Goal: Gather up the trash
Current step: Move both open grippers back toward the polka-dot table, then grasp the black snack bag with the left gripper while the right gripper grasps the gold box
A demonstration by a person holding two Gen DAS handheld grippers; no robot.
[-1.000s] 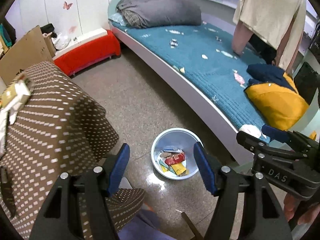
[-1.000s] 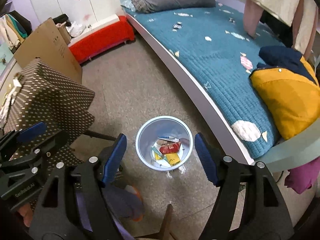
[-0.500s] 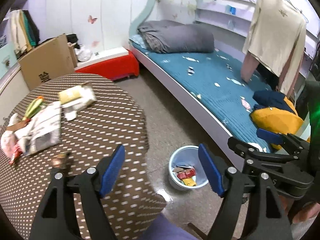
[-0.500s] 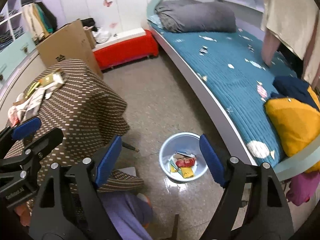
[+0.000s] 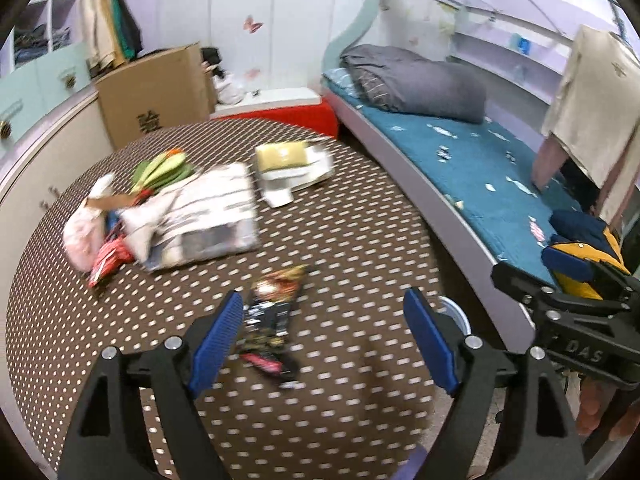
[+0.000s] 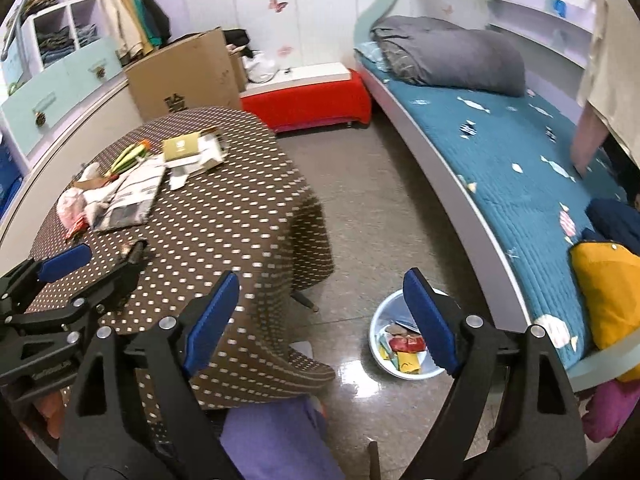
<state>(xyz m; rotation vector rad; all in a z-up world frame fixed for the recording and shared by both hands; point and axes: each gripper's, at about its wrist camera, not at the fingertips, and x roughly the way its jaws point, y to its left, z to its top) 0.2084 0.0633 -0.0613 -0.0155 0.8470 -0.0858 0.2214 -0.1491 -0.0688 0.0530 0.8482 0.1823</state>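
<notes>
A dark snack wrapper [image 5: 272,312] lies on the brown dotted tablecloth [image 5: 340,240], just right of my left gripper's left fingertip. My left gripper [image 5: 324,340] hovers over the table's near part, its jaws opening with nothing between them. Farther back lie a paper pile [image 5: 208,216], a pink bag [image 5: 80,236], a red wrapper [image 5: 106,260], green wrappers [image 5: 160,168] and a yellowish box [image 5: 284,156]. My right gripper [image 6: 320,316] hangs over the floor beside the table, jaws opening and empty. The pale blue bin [image 6: 374,334] on the floor holds several wrappers.
A bed with a teal cover [image 6: 500,144] runs along the right, a grey rolled quilt [image 6: 452,56] at its head. A red bench [image 6: 308,100] and a cardboard box [image 6: 180,76] stand behind the table. A purple seat [image 6: 276,436] is below my grippers.
Both views have swung up from the bin on the floor to the table and its trash. Both grippers' jaws stand wider than before.
</notes>
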